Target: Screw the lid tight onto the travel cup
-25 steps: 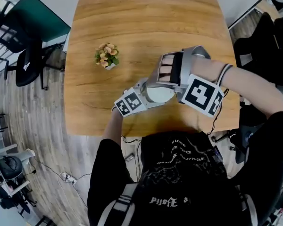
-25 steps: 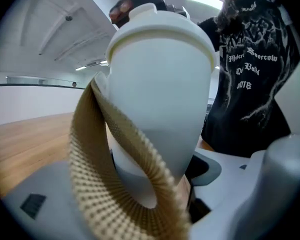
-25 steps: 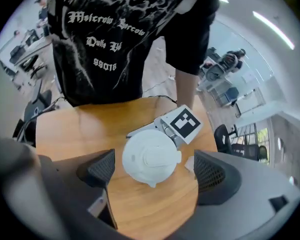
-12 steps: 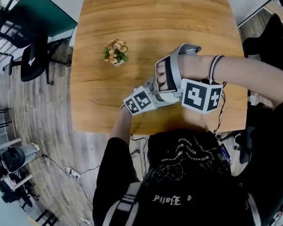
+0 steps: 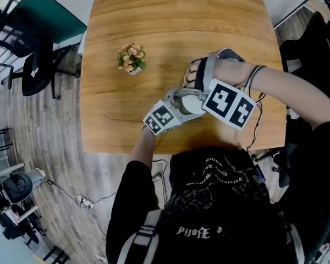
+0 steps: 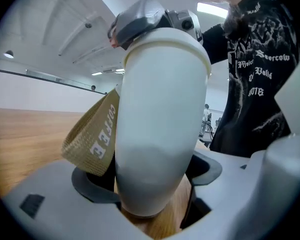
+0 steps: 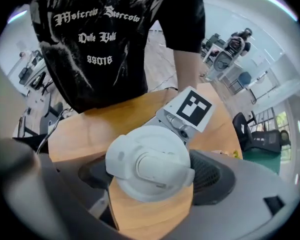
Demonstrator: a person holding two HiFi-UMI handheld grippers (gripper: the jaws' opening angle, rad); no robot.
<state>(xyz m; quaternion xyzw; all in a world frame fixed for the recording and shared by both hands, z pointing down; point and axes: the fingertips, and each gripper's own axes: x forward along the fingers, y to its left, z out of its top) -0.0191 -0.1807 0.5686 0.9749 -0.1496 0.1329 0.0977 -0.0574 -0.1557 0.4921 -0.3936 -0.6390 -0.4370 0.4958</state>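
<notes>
The white travel cup [image 6: 160, 129] stands upright on the wooden table [image 5: 170, 21], with a tan strap [image 6: 92, 134] marked COFFEE hanging at its side. My left gripper [image 6: 150, 189] is shut on the cup's lower body, its jaws pressed against both sides. On top sits the white lid [image 7: 149, 165], with my right gripper [image 7: 151, 178] shut on it from above. In the head view both grippers meet near the table's front edge: the left gripper [image 5: 168, 113], the cup's lid [image 5: 190, 102] partly hidden, and the right gripper [image 5: 201, 92] over it.
A small pot of flowers [image 5: 131, 59] stands on the table to the left of and behind the grippers. The table's front edge [image 5: 126, 150] lies close to the cup. Dark office chairs [image 5: 30, 65] stand on the floor at the left.
My right gripper has turned about the top of the cup, and its marker cube now sits at a different angle. The left gripper has kept its hold on the cup in about the same spot.
</notes>
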